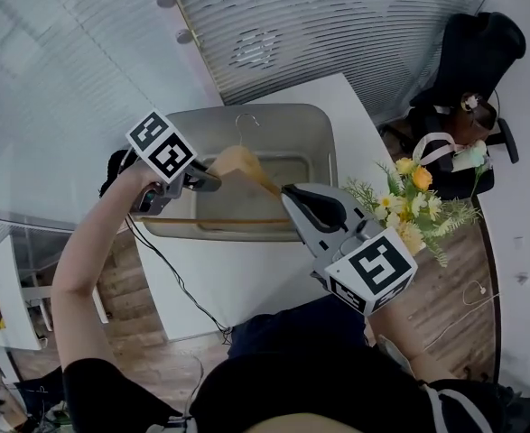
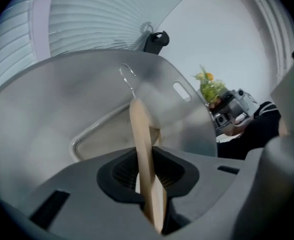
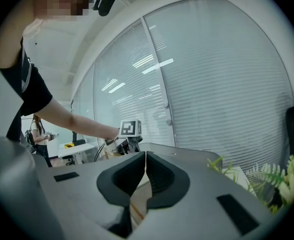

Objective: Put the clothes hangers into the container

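A wooden clothes hanger (image 1: 242, 162) with a metal hook (image 1: 245, 120) hangs tilted over the grey container (image 1: 287, 133) on the white table. My left gripper (image 1: 212, 180) is shut on the hanger's left shoulder. In the left gripper view the hanger (image 2: 141, 134) runs edge-on between the pads, which press on it, and the container's inside (image 2: 61, 99) lies beyond. My right gripper (image 1: 293, 197) is at the container's front right corner, shut and holding nothing. In the right gripper view its jaws (image 3: 145, 176) meet, and the left gripper (image 3: 129, 134) shows far off.
The white table (image 1: 246, 287) holds the container and a bunch of yellow flowers (image 1: 418, 201) at its right. A black chair (image 1: 472, 61) with a bag stands at the back right. A cable (image 1: 179, 282) trails off the table's left. Glass walls with blinds stand behind.
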`<state>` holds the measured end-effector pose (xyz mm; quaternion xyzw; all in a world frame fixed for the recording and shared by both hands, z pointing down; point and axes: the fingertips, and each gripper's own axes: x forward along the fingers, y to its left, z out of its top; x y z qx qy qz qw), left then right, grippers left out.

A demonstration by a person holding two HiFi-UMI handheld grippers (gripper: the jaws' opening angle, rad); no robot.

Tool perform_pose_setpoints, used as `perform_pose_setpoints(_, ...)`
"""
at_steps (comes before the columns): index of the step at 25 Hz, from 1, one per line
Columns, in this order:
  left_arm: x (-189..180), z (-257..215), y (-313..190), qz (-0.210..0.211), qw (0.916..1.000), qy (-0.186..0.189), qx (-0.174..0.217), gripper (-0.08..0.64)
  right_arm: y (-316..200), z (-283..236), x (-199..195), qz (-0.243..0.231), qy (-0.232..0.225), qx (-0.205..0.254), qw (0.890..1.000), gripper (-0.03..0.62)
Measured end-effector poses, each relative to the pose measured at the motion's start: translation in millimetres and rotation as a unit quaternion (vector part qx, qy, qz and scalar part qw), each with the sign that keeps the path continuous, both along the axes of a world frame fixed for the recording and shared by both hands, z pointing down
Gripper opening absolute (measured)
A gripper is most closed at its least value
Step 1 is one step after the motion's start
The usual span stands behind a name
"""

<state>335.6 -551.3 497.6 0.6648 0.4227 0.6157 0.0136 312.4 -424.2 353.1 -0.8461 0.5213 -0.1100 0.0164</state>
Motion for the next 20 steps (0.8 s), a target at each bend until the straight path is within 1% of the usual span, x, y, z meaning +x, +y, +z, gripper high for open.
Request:
perform_pose_setpoints(2, 2.0, 11.1, -4.9, -0.004, 0.9997, -0.012, 0.021, 0.078, -0.5, 0.3, 0.1, -0.004, 0.001, 0.001, 1.000, 0.031)
perform_pose_setpoints(5, 1.7, 11.2, -3.4, -0.001, 0.9996, -0.016, 0.022, 0.078, 0.5, -0.9, 0.5, -0.006, 0.003, 0.005, 1.000, 0.031)
perform_pose_setpoints(8, 0.8, 12.2, -3.3, 0.009, 0.9994, -0.004, 0.033, 0.081, 1.1, -0.8, -0.6, -0.006, 0.003, 0.007, 1.000, 0.031)
perform_pose_setpoints(12, 1.6, 15.7, -4.4, 0.039, 0.9969, 0.027, 0.062, 0.094, 0.8, -0.5, -0.4, -0.004, 0.005, 0.006, 1.000, 0.029)
perform_pose_setpoints(15, 0.7, 15.5, -1.3, 0.049, 0.9946, 0.047, 0.078, 0.147, 3.0, -1.2, -1.5, -0.002, 0.004, 0.009, 1.000, 0.031)
perform_pose_setpoints(17, -1.7, 12.8, -0.8, 0.036, 0.9951, 0.053, 0.076, 0.175, 4.0, -1.2, -5.1, -0.001, 0.004, 0.011, 1.000, 0.029)
perform_pose_setpoints(20, 3.8, 1.4, 0.0, 0.003, 0.9954, 0.074, 0.060, 0.257, 6.8, 0.7, -9.0, 0.000, 0.007, 0.005, 1.000, 0.029)
